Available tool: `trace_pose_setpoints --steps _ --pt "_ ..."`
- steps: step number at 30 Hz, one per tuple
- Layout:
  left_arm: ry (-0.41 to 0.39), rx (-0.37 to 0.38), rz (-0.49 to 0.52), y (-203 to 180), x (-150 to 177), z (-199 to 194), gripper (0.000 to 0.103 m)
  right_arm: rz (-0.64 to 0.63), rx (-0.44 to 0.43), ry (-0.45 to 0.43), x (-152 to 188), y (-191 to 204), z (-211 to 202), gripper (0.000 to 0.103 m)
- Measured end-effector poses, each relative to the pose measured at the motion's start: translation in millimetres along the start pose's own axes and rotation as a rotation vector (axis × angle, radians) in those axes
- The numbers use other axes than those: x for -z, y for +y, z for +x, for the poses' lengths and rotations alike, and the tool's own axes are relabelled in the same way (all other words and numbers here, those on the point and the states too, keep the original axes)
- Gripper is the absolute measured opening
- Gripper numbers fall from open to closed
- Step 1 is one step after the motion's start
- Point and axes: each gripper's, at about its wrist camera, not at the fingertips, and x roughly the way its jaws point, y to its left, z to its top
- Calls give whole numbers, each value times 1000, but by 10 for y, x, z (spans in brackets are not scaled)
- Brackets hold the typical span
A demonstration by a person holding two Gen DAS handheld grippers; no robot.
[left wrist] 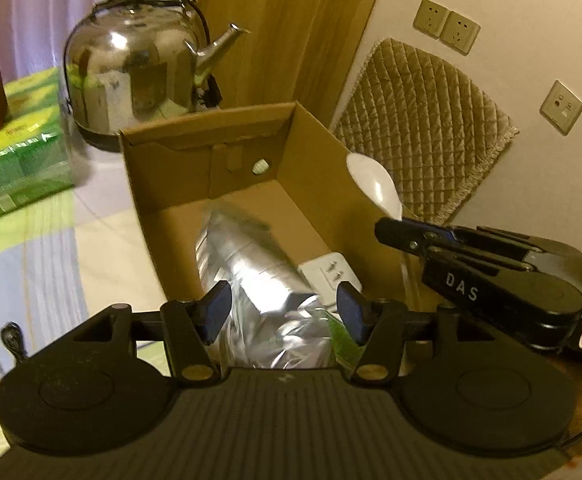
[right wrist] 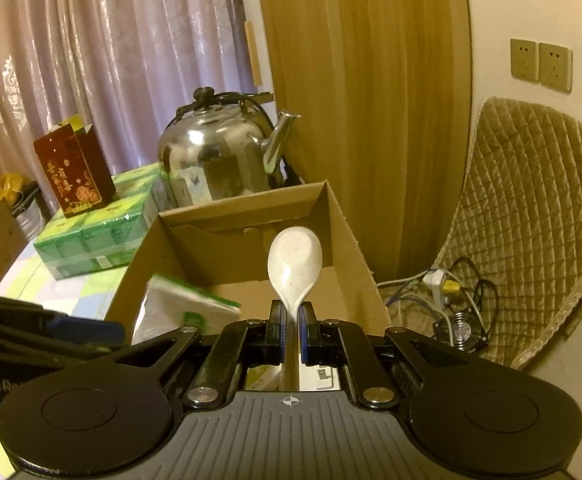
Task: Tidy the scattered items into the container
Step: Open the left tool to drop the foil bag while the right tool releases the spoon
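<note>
A big brown cardboard box is seen on the table, open at the top. This is judged to be the container for the tidy-up. Behind it a shiny kettle is standing, with green packs off to the side. These are not being touched.

Inside the box, a silver foil bag is seen lying on the bottom, blurred in the picture. It sits in the gap between the wide-apart fingers of the left gripper, and nothing is squeezed by them. Whether the bag is touched by either finger cannot be told. So the bag is judged to be let go into the box already.

A white plug block is seen lying in the box too, just beside the bag. It is counted as put away.

The white spoon is held up over the box. Its handle is pinched tight between the closed-in fingers of the right gripper, and its bowl is pointed up and away. It is not in the box yet, so this job is left to be done.

At the left edge of the left view, a small dark thing is seen on the table, too unclear to name. More may be left out there.
</note>
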Motion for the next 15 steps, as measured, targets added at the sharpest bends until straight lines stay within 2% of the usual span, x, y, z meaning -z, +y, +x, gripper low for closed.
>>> trace_pose_setpoints --steps 15 --pt "-11 -16 15 78 37 -120 53 -29 -22 39 32 142 90 4"
